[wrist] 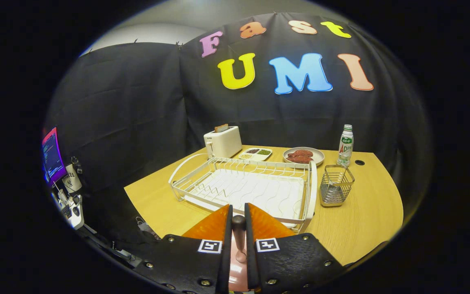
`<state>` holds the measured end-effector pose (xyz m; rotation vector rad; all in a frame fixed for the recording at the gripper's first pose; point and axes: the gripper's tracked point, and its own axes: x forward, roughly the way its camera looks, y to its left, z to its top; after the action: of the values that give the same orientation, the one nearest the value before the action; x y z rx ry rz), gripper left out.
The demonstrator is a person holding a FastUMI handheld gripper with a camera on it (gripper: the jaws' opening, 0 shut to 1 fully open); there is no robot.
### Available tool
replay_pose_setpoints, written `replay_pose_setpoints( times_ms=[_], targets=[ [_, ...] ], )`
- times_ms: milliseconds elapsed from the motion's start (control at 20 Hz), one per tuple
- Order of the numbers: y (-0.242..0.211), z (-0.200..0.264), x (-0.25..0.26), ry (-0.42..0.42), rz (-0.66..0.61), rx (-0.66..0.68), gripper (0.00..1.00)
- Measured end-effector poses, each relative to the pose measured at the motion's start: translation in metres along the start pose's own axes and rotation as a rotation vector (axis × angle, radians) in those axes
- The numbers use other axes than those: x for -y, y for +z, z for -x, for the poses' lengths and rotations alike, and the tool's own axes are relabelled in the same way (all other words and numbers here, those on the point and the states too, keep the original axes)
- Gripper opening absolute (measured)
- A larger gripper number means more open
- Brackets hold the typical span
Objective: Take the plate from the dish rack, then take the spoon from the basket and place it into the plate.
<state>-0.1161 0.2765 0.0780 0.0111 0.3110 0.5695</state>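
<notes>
The gripper (238,214) holds the spoon (239,237) between its two fingers. The jaws stand nearly together, each pressing a side of the spoon's dark handle. The spoon's long axis runs parallel to the fingers, pointing forward toward the dish rack (247,185). The rounded dark end of the handle sits at the fingertips; the shaft runs back toward the gripper body. A pinkish surface shows in the slot beneath the spoon; whether this is the plate cannot be determined, as the fingers hide most of it. The spoon's bowl cannot be made out.

The dish rack sits on the wooden table (365,220) just ahead of the fingers, its near edge partly covered by the fingertips. The wire basket (336,184) stands just beside the rack's right end. Beyond the rack stand a toaster (222,141), a divided tray (255,153), a plate of food (303,156) and a bottle (345,145). A screen (52,156) is partly cut off at the left.
</notes>
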Motion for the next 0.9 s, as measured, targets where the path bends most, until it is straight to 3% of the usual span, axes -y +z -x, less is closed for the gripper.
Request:
replay_pose_setpoints(
  times_ms=[650, 900],
  targets=[
    [0.027, 0.017, 0.021, -0.041, 0.011, 0.036, 0.18],
    [0.064, 0.031, 0.036, -0.096, 0.005, 0.112, 0.18]
  ],
)
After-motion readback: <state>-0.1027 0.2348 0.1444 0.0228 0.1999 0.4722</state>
